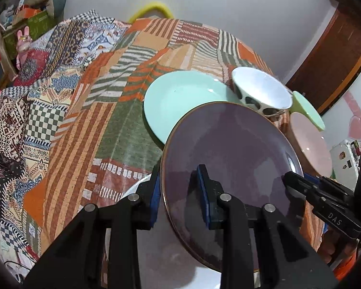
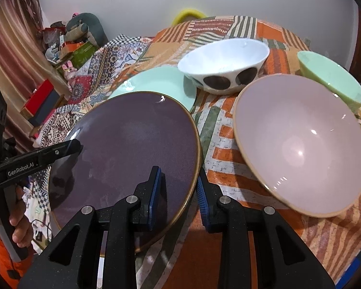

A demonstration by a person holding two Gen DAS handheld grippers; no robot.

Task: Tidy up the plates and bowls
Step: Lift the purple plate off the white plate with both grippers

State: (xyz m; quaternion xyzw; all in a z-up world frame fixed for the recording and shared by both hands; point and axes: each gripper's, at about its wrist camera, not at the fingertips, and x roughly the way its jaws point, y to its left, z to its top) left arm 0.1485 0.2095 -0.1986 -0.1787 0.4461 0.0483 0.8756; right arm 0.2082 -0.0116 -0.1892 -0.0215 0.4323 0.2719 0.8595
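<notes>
A dark purple plate with a gold rim (image 1: 231,151) (image 2: 132,144) is held tilted above the table between both grippers. My left gripper (image 1: 180,192) straddles its left edge, one finger each side. My right gripper (image 2: 180,192) straddles its right edge the same way, and shows in the left wrist view (image 1: 300,185). A mint plate (image 1: 180,101) (image 2: 161,82) lies behind it. A white bowl with dark spots (image 1: 262,91) (image 2: 223,62), a pink bowl (image 1: 310,142) (image 2: 300,139) and a green bowl (image 1: 308,110) (image 2: 332,77) stand to the right.
The table wears a patchwork cloth (image 1: 113,120) (image 2: 219,134). A white plate (image 1: 122,216) lies under the purple one near the front edge. A cluttered shelf with toys (image 1: 24,24) stands at the far left. A white wall is behind.
</notes>
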